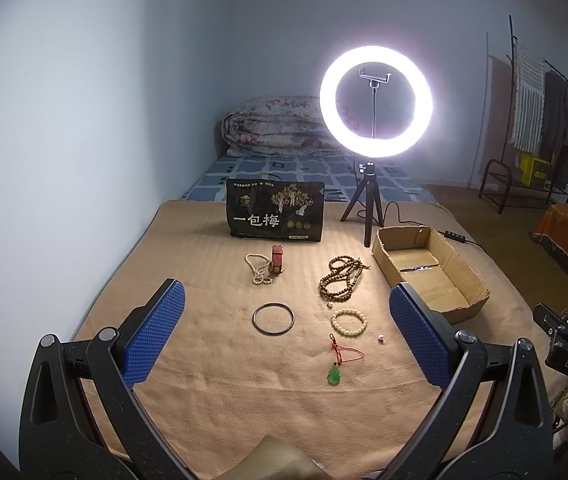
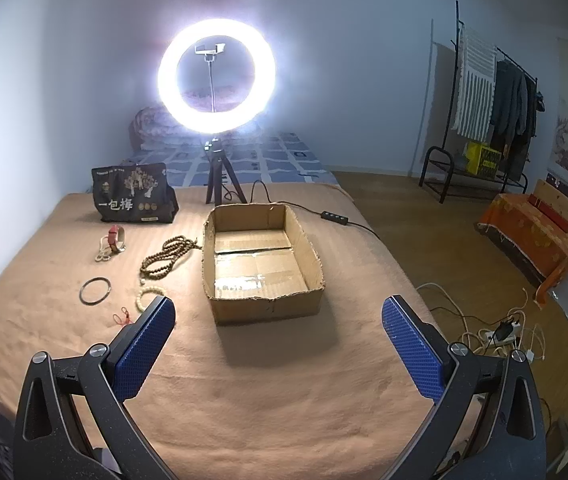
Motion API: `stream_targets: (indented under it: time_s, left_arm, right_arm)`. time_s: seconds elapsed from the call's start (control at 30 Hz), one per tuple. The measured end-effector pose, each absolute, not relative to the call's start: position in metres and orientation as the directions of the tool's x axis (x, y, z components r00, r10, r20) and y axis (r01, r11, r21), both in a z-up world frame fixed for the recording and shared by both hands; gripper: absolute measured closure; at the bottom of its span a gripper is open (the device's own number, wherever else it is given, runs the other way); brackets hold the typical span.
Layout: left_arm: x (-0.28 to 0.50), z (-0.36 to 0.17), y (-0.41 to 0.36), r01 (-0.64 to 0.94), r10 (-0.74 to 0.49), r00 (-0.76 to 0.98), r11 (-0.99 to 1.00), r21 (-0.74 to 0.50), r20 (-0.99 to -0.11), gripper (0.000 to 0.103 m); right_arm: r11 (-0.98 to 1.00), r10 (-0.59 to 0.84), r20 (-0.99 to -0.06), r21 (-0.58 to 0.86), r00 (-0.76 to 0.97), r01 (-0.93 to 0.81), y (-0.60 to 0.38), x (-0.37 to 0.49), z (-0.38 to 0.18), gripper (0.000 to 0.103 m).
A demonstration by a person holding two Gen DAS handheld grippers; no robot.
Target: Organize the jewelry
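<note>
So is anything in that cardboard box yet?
Empty. The right wrist view shows the cardboard box with a bare, taped floor, while the brown bead strand and dark bangle lie outside on the blanket.

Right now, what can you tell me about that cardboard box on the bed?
The cardboard box is a shallow, open-topped tray of plain brown corrugated card, with its flaps cut or torn off to leave ragged rims. Shiny clear tape runs across the seams of its floor. Nothing lies inside it. It sits flat on the tan blanket, to the right of the jewelry, with the long brown bead strand nearest its left wall. The ring light's tripod stands just behind it. Neither claw touches it.
</note>
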State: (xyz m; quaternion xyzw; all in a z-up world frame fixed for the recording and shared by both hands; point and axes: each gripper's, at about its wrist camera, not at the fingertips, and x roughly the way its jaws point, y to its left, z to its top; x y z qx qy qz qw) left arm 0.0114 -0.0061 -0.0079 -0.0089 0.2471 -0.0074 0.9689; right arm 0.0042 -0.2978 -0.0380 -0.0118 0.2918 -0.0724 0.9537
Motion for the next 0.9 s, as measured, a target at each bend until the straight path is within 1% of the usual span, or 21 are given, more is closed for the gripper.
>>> stream_targets:
  time_s: [0.37,0.47,0.57,0.73,0.87,0.9]
  left_arm:
    - [0.042,-0.029,0.012,-0.003,-0.012,0.847,1.000,-0.027,-0.531,0.000]
    - [0.054,-0.038,0.021,-0.015,-0.005,0.836,0.999,-0.032,-0.548,0.000]
    - [0.067,-0.046,0.030,0.004,-0.023,0.822,0.999,-0.034,-0.569,0.000]
    - [0.086,-0.064,0.043,0.012,-0.019,0.811,1.000,-0.015,-0.584,0.000]
    - [0.105,-0.083,0.055,0.019,-0.029,0.785,1.000,-0.023,-0.618,0.000]
    - [0.111,-0.089,0.058,0.021,-0.037,0.775,0.999,-0.032,-0.631,0.003]
  right_arm:
    - [0.996,-0.090,-0.593,-0.042,0.800,0.081,-0.294,0.021,-0.053,0.000]
    - [0.996,-0.089,-0.602,-0.056,0.794,0.068,-0.290,0.028,-0.058,0.000]
    - [0.997,-0.078,-0.602,-0.069,0.795,0.045,-0.284,0.034,-0.063,0.000]
    - [0.996,-0.026,-0.608,-0.081,0.793,-0.030,-0.269,0.050,-0.073,0.000]
    - [0.992,0.036,-0.628,-0.073,0.778,-0.104,-0.254,0.063,-0.082,0.000]
    - [0.989,0.056,-0.635,-0.069,0.771,-0.129,-0.249,0.067,-0.085,0.000]
